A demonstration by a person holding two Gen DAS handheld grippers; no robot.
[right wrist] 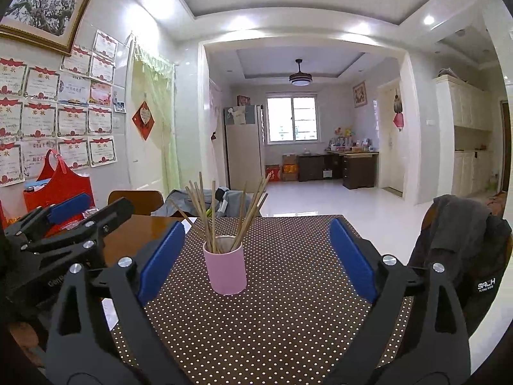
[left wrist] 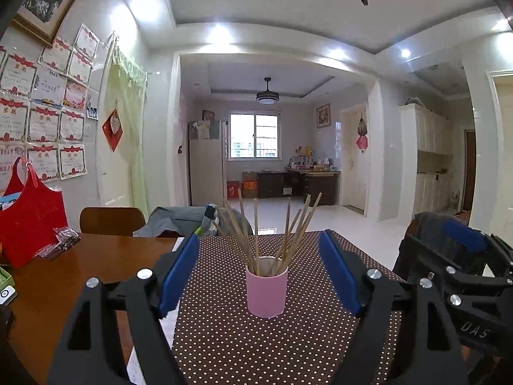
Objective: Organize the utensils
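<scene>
A pink cup (left wrist: 265,288) of chopsticks (left wrist: 256,231) stands on the dotted surface (left wrist: 240,346), at twelve o'clock from the left gripper (left wrist: 259,276) and right gripper (right wrist: 256,256), both spread wide, holding nothing.

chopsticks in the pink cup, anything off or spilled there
Nothing is spilled. The pink cup stands upright on the dotted cloth, with the chopsticks all inside it. They fan out loosely at different angles instead of standing bunched, which looks untidy but not wrong. Both the left gripper and the right gripper are open and empty.
</scene>
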